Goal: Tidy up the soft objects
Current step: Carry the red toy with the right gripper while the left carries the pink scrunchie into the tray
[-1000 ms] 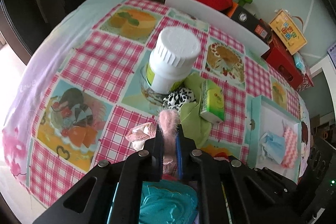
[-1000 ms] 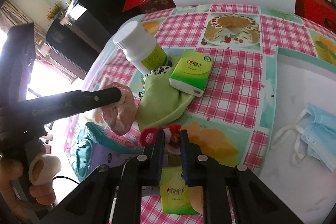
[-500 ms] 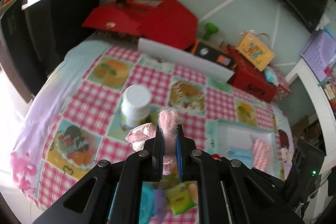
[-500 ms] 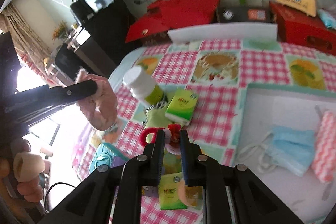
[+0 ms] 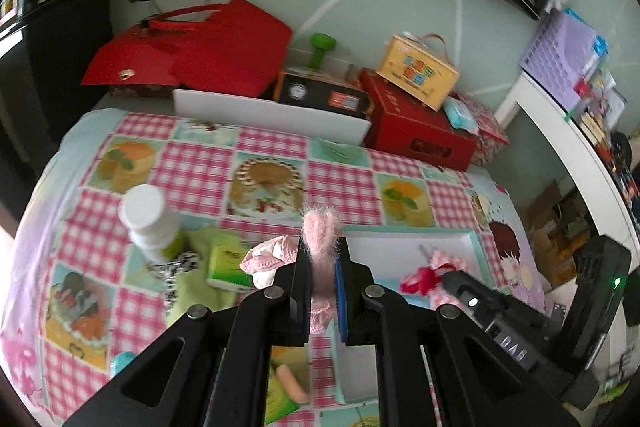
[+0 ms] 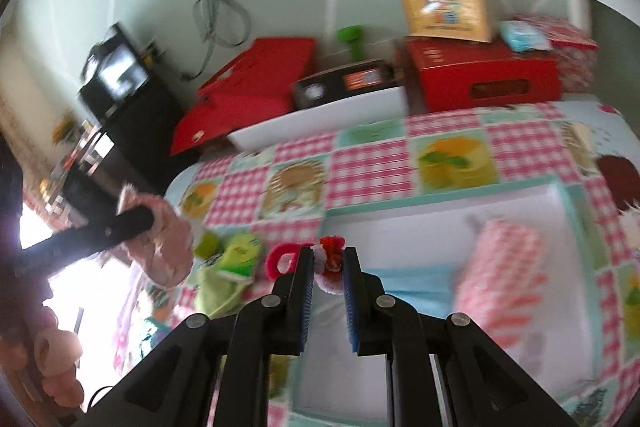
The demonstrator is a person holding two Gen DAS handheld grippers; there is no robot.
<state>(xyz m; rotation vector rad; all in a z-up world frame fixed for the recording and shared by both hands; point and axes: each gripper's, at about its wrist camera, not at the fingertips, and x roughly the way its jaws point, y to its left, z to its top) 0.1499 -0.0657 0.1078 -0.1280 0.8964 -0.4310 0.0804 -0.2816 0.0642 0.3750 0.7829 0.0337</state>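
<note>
My left gripper (image 5: 322, 261) is shut on a fluffy pink sock (image 5: 320, 233) that hangs above the checked tablecloth, just left of the white tray (image 5: 404, 247). In the right wrist view the same sock (image 6: 170, 247) dangles from the left gripper's black fingers (image 6: 120, 229) at the left. My right gripper (image 6: 328, 261) is shut on a red hair tie (image 6: 331, 247) with a looped band (image 6: 280, 261), over the tray's (image 6: 440, 223) near left part. A blue face mask (image 6: 412, 279) and a pink zigzag cloth (image 6: 500, 267) lie in the tray.
A white bottle (image 5: 148, 223), a green tissue pack (image 5: 228, 263) and a green cloth (image 5: 196, 291) lie left of the tray. A white board (image 5: 272, 115) and red boxes (image 5: 420, 123) line the far edge. A person's hand (image 6: 56, 367) is at lower left.
Both grippers have risen and swung right toward the tray, each still clamped on its item. The bottle and tissue pack now lie farther off to the left.
</note>
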